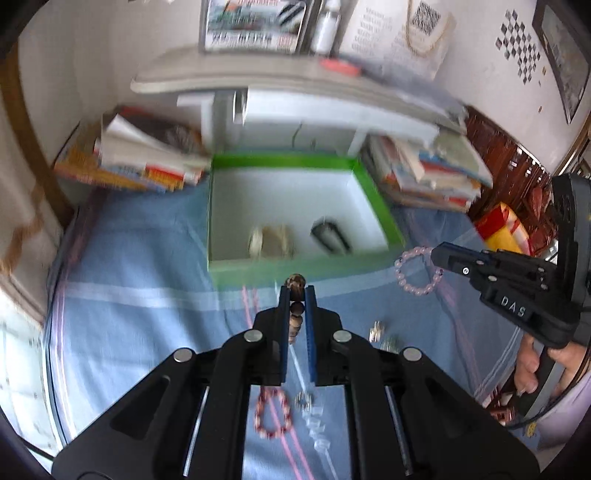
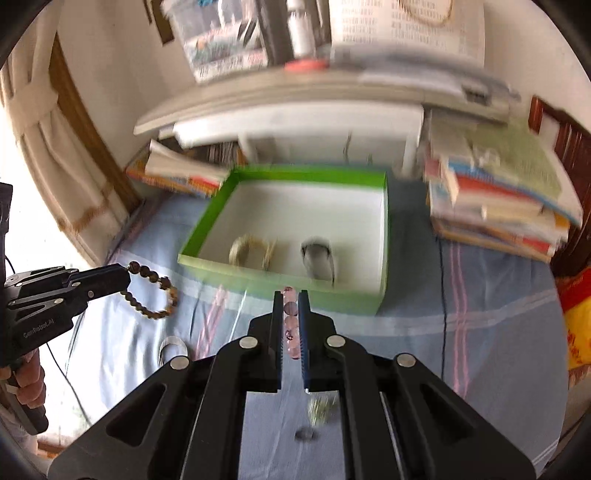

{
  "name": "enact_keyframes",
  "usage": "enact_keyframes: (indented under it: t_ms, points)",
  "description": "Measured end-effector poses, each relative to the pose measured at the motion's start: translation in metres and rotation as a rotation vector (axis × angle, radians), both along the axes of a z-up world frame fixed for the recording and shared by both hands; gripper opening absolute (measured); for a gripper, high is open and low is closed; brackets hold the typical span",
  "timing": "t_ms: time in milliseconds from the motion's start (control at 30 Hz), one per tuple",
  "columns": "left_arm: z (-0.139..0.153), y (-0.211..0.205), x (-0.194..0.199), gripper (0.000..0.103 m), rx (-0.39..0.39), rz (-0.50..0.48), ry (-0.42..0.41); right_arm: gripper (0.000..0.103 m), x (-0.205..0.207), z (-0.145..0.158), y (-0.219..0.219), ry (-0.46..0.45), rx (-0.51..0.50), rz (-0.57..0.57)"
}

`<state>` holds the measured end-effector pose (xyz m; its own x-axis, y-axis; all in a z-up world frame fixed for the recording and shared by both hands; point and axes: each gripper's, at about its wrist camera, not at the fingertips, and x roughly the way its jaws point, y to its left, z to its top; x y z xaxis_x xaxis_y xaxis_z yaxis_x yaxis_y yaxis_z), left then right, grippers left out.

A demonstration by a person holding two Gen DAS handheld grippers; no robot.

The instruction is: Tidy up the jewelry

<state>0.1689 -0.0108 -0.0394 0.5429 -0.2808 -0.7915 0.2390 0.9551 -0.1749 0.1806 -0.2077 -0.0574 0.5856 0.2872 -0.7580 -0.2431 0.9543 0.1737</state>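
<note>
Brown bead bracelet (image 2: 153, 291) pinched in left hand-held gripper (image 1: 296, 291); pink bracelet (image 1: 417, 271) clamped in right hand-held gripper (image 2: 288, 295), both above blue cloth nr green box (image 2: 384, 229).

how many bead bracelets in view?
3: brown bracelet in left gripper, pink bracelet in right gripper, red bracelet on the cloth. Blur may hide more.

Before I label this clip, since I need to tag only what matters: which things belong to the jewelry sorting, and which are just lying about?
Part of the job:
green box
brown bracelet, held by left gripper
pink bracelet, held by right gripper
red bracelet on the cloth

Just lying about:
book stacks
white shelf
bottle
</note>
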Motion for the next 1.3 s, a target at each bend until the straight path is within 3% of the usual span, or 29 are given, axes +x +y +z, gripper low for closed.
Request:
enact_keyframes:
  t_ms: [200,467,600,633,667,700,733,967,1133,1300]
  points:
    - [0.004,-0.004,0.057,0.008,-0.005,0.027,-0.027,0.008,0.048,0.003,-0.006,-0.052,0.002,-0.054]
    - [-0.048,0.004,0.117,0.008,0.049,0.073,0.064,0.008,0.098,-0.052,-0.007,0.04,-0.069,-0.106]
    - [-0.07,0.008,0.129,0.009,0.063,0.076,0.109,0.009,0.108,-0.075,-0.007,0.095,-0.095,-0.122]
    - [-0.074,0.008,0.13,0.011,0.076,0.082,0.117,0.018,0.108,-0.077,-0.008,0.106,-0.098,-0.127]
    - [-0.076,0.01,0.13,0.019,0.085,0.087,0.12,0.034,0.107,-0.078,-0.008,0.109,-0.094,-0.13]
    - [-0.077,0.01,0.129,0.028,0.091,0.09,0.119,0.042,0.103,-0.076,-0.01,0.1,-0.083,-0.136]
    - [-0.076,0.012,0.126,0.032,0.102,0.095,0.109,0.05,0.098,-0.072,-0.012,0.085,-0.077,-0.144]
    - [-0.072,0.024,0.067,0.051,0.186,0.103,0.08,0.051,0.043,-0.059,-0.024,0.085,-0.067,-0.151]
    - [-0.1,0.037,0.005,0.051,0.231,0.097,0.175,0.053,0.005,-0.098,-0.032,0.203,-0.11,-0.155]
    - [-0.132,0.045,-0.045,0.051,0.181,0.106,0.298,0.053,-0.019,-0.133,-0.032,0.304,-0.086,-0.15]
